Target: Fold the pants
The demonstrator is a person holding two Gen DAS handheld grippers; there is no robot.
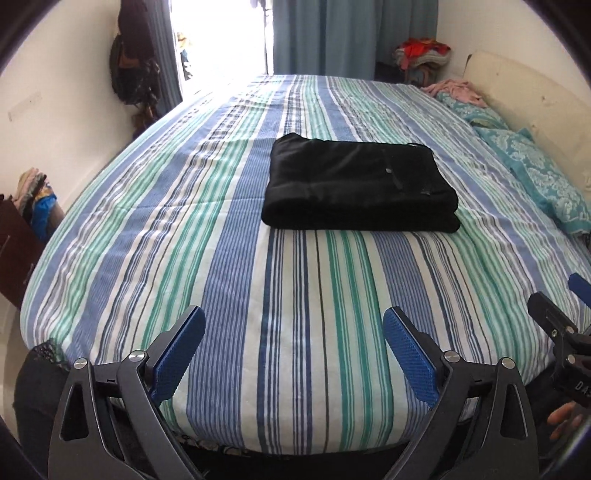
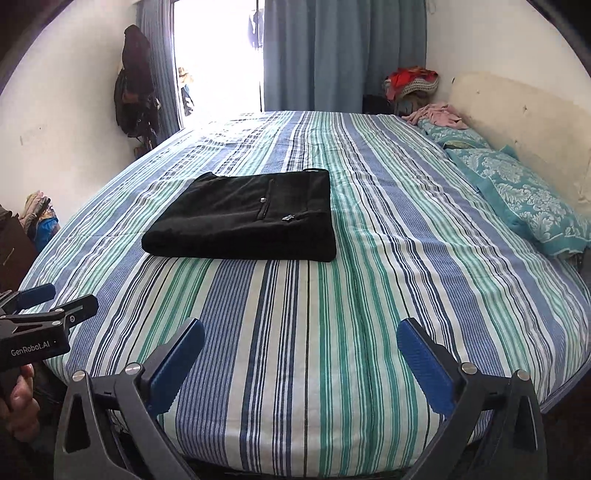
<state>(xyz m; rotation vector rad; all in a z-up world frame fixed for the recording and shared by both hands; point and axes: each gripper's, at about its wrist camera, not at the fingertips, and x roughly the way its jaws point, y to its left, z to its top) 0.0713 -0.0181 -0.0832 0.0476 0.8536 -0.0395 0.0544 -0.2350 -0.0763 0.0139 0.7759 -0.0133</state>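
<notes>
As the black pants (image 1: 360,184) lie folded mid-frame on the striped bed (image 1: 295,332), nothing seems left; left gripper (image 1: 293,321) and right gripper (image 2: 301,332) gape wide, empty

Ahead: striped bed (image 1: 221,229) | beyond: blue curtains (image 1: 332,33), daylight blazed through the doorway (image 1: 221,37) | right: cream headboard (image 1: 517,96), teal pillows (image 1: 543,177) | walls white.
</notes>
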